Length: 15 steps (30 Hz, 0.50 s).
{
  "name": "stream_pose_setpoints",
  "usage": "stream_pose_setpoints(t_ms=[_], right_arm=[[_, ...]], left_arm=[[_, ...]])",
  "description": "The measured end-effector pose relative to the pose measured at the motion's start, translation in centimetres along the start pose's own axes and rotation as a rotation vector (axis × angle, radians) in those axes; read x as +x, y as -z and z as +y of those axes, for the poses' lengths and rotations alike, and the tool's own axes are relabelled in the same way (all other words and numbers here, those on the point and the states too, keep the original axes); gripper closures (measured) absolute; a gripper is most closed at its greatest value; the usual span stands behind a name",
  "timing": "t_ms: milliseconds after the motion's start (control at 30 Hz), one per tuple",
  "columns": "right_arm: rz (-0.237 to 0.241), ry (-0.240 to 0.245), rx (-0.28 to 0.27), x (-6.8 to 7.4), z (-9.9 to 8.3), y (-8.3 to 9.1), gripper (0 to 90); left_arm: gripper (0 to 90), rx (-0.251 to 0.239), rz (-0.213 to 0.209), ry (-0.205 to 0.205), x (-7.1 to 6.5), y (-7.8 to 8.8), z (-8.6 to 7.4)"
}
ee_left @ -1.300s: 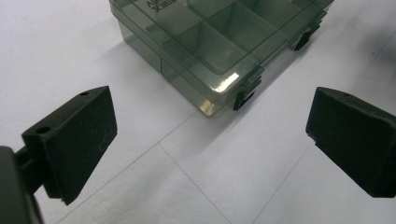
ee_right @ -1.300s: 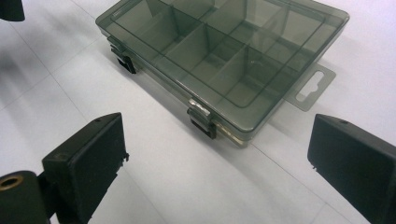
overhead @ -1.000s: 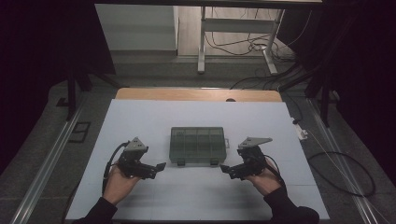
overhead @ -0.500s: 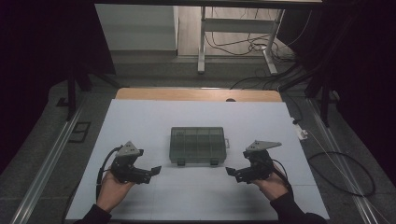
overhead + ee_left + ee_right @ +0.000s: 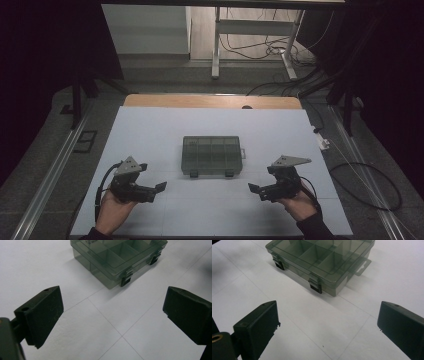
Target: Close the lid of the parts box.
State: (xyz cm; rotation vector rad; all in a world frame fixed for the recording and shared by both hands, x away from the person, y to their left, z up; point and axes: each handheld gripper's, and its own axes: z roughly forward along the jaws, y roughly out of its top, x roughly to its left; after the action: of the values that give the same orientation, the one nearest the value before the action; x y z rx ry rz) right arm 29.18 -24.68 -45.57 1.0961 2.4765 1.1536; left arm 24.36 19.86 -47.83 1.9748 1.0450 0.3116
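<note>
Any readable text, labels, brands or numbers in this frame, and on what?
Nothing can be read.
Compartment box: faint embossed marks on the lid near the top edge of the left gripper view, too blurred and cut off to read.
Left hand-held gripper, right hand-held gripper, table: no text visible.

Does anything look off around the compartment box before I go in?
Nothing stands out. The compartment box sits flat and square on the table, lid shut, both latches down. Left gripper and right gripper are open, clear of it.
</note>
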Motion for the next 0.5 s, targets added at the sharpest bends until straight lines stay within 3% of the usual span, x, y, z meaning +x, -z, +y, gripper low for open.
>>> stream_pose_setpoints(t_ms=[500], right_arm=[[-0.022,-0.014,-0.012,-0.1,-1.1,1.2,2.1]], left_arm=[[3.7,-0.018,0.021,0.008,-0.1,1.5,-1.0]])
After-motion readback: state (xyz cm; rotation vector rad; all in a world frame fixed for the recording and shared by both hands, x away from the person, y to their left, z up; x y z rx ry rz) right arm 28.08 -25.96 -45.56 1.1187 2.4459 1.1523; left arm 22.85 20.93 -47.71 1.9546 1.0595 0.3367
